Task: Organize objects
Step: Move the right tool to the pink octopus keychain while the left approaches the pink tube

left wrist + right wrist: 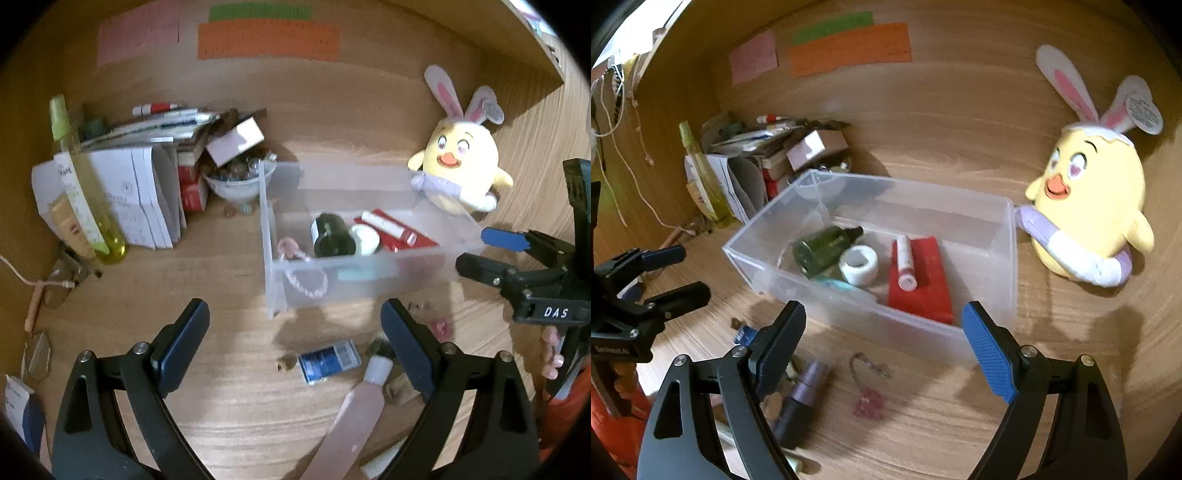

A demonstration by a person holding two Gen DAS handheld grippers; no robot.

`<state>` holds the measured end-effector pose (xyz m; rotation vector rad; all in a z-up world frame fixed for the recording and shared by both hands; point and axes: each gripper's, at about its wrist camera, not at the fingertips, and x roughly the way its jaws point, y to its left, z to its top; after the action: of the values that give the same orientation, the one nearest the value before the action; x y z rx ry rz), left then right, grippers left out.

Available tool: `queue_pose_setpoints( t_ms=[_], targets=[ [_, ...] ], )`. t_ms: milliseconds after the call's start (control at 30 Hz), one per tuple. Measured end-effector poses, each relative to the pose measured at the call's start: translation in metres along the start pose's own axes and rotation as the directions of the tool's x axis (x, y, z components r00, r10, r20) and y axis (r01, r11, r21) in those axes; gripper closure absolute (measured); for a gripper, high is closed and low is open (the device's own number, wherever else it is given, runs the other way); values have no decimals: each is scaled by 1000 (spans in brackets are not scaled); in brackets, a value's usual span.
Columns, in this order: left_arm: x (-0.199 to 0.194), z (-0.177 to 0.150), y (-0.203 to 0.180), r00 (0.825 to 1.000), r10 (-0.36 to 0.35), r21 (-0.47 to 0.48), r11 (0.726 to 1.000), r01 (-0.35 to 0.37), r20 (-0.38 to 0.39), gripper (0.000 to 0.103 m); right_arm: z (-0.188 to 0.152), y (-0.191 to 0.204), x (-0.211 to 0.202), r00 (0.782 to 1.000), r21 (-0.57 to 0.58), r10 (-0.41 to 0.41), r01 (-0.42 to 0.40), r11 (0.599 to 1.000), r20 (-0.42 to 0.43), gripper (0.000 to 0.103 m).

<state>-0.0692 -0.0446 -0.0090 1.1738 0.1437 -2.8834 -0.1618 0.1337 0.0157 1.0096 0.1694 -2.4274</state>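
Observation:
A clear plastic box [369, 284] [849, 306] stands on the wooden desk. It holds a dark green bottle [332, 236] [823, 251], a white ring-shaped roll [365, 240] [858, 264], a red box [410, 240] [923, 291] with a red-and-white tube [905, 266] on it, and a pink beaded cord [306, 284]. My left gripper [295, 308] [690, 275] is open and empty, just in front of the box's left corner. Nothing is between the jaws of my open right gripper [884, 310] [480, 253], which hovers at the box's near right side. Loose on the desk are a blue packet [328, 360], a pink tube [354, 417], a purple bottle [805, 391] and a pink charm [868, 402].
A yellow chick plush with rabbit ears [458, 166] [1097, 206] leans at the box's far right corner. A stack of papers and books [133, 199], a yellow-green spray bottle [81, 184] and a white bowl of beads [236, 184] crowd the back left. Glasses [62, 280] lie at the left.

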Motion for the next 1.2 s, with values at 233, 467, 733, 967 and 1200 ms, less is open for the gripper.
queue_pose_setpoints(
  t_ms=[233,467,733,967,1200],
  targets=[
    [9,-16,2,998,-18,-12,1000,17,-57,8,-18,-3,-3,998,-12,-67,67,998,-20,16],
    [14,-34,-3,994,-36,-8,999,35,-106,8,-32,1,-6,997,-36,-70,69,997,-38,16],
    [23,-48,-16,987,-25,28,999,30,-156,8,-53,-3,12,992,-11,-50,49,999,-114,16],
    [29,-51,-14,979,-72,7,997,74,-193,27,-62,-2,20,990,-15,-30,28,999,-141,22],
    [29,-53,-28,977,-89,61,993,102,-192,33,-64,5,27,986,-38,-11,4,999,-164,51]
  ],
)
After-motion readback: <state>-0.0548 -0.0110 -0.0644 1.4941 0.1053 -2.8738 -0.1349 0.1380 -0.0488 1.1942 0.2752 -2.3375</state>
